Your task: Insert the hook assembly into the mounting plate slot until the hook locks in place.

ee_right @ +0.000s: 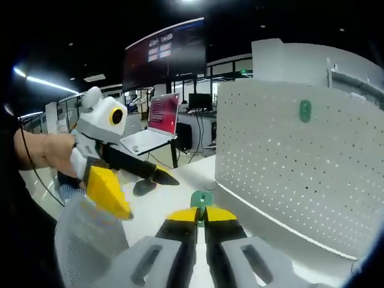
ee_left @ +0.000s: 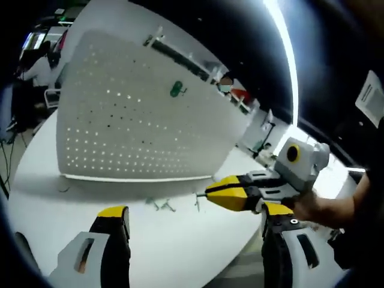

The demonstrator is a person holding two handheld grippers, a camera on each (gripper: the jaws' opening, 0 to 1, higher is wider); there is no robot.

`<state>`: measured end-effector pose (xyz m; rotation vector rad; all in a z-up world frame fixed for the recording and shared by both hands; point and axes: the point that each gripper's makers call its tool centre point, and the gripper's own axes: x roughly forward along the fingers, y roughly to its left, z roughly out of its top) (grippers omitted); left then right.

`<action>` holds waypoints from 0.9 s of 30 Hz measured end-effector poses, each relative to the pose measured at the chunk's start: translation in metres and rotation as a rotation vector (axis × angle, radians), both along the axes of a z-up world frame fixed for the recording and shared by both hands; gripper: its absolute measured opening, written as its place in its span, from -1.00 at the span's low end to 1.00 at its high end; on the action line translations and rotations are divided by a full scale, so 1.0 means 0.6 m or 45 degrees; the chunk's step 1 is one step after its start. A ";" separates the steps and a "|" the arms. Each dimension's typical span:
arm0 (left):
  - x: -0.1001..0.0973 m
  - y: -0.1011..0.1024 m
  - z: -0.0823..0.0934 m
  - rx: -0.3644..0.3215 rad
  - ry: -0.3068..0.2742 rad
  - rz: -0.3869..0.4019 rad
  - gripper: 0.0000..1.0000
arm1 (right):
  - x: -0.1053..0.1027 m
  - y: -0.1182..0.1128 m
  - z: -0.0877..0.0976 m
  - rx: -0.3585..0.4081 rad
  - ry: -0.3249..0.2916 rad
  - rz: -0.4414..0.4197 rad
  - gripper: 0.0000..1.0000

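- Jaws of the right gripper (ee_right: pixel 201 215) pinch a green hook (ee_right: pixel 202 198) near the pegboard (ee_right: pixel 300 168).
- Left gripper (ee_left: pixel 195 216) jaws spread wide, holding nothing, above the table (ee_left: pixel 180 252).

Matt white surfaces, glossy green plastic

The pegboard (ee_left: pixel 138 108) looks like matt white perforated metal; beneath it, the worktop (ee_left: pixel 180 252) is smooth white; the hook (ee_right: pixel 202 198) is green plastic.
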<state>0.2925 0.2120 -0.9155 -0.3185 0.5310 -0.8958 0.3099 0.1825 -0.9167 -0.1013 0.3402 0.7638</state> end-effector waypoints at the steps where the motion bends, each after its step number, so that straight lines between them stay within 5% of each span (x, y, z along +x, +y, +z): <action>1: -0.002 -0.003 -0.001 0.012 -0.007 -0.008 0.94 | 0.003 -0.001 0.004 0.008 -0.015 -0.017 -1.00; 11: -0.006 -0.008 0.015 0.075 -0.099 -0.037 1.00 | 0.040 -0.015 0.055 0.098 -0.192 -0.169 -1.00; 17: 0.000 -0.007 0.033 0.109 -0.181 -0.016 1.00 | 0.084 -0.027 0.104 0.102 -0.390 -0.311 -1.00; 20: 0.003 -0.010 0.040 0.119 -0.201 -0.021 1.00 | 0.115 -0.044 0.137 0.099 -0.511 -0.413 -1.00; 27: 0.013 0.008 0.035 0.122 -0.182 0.014 1.00 | 0.175 -0.102 0.180 0.098 -0.660 -0.641 -1.00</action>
